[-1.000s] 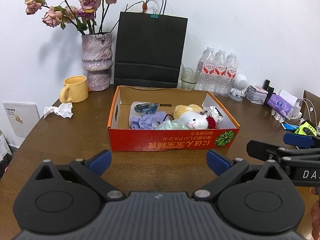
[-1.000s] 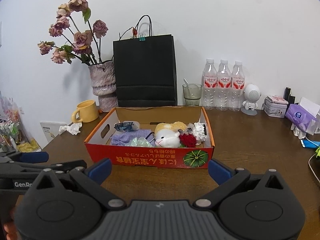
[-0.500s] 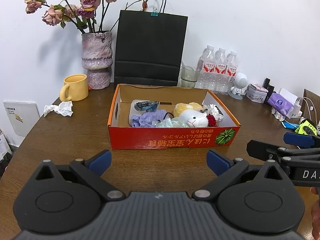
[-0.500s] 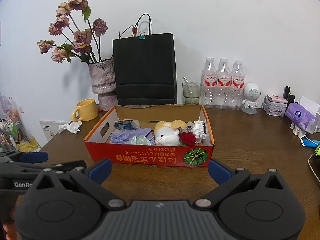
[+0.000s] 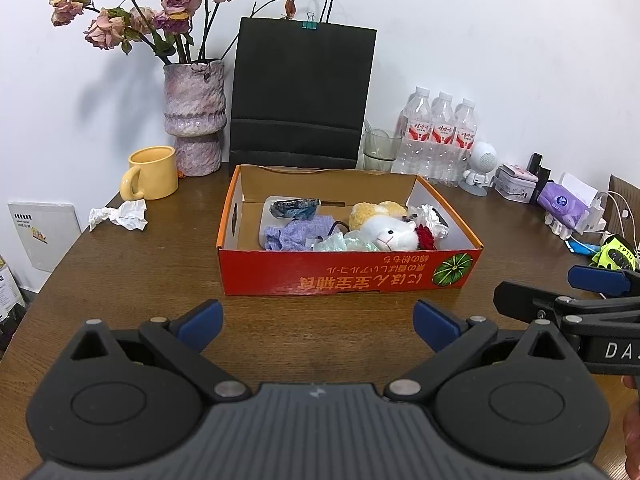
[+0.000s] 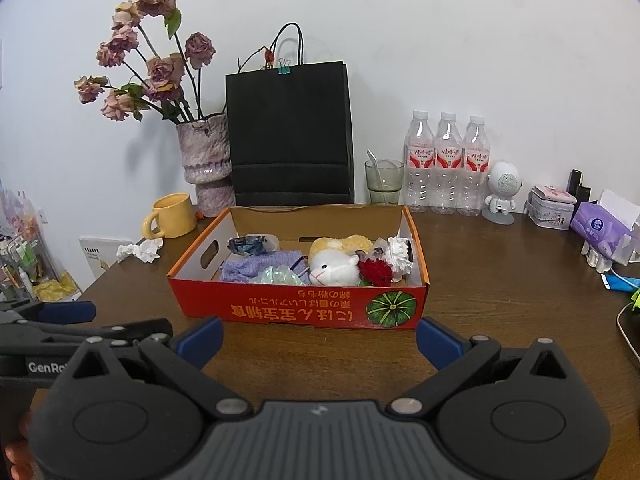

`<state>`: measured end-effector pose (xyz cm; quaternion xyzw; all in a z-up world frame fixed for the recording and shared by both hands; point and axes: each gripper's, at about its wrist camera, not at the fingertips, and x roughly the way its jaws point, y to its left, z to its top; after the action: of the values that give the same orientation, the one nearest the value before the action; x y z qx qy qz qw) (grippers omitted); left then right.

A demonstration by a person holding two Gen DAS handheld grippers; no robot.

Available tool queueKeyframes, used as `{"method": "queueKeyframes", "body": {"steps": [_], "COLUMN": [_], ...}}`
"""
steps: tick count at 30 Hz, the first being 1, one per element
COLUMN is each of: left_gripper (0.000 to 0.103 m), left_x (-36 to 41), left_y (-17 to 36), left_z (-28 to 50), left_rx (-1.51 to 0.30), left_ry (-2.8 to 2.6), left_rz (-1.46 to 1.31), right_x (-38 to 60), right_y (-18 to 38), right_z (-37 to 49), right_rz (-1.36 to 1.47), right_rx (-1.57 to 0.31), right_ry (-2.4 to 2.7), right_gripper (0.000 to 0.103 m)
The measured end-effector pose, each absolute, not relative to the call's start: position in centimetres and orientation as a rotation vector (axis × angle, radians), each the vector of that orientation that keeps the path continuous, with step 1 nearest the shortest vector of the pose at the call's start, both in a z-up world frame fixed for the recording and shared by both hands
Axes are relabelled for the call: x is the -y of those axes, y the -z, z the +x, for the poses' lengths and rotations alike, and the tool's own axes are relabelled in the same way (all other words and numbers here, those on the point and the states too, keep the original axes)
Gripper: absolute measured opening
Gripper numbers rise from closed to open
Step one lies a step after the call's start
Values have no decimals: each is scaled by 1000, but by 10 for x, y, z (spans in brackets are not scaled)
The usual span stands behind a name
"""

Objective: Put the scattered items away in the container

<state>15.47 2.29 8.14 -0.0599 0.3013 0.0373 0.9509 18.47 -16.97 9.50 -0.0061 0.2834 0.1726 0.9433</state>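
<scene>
a lived-in home or small office corner: a brown wooden counter against a plain white wall, with dried roses in a vase, a yellow mug, a black paper bag, water bottles, a tissue pack and charging cables.

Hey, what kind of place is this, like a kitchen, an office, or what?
Probably a home or small-office desk against a white wall: a wooden table with a vase of dried roses, three water bottles and a tissue pack.

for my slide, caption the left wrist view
Open left gripper faces red cardboard box holding white plush toy.
</scene>
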Motion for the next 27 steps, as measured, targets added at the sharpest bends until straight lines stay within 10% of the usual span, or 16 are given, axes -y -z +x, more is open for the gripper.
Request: {"method": "queueKeyframes", "body": {"steps": [27], "left_gripper": [103], "left_x": [-22], "left_y": [-78], "left_z": [155], "left_rx": [-615], "left_ry": [-72], "left_rz": [-117], "right_x": [171], "right_y": [-91], "right_z": [185], "right_rz": [-9], "right_rx": [-585], "right_ry": [-354], "right_gripper": [103]}}
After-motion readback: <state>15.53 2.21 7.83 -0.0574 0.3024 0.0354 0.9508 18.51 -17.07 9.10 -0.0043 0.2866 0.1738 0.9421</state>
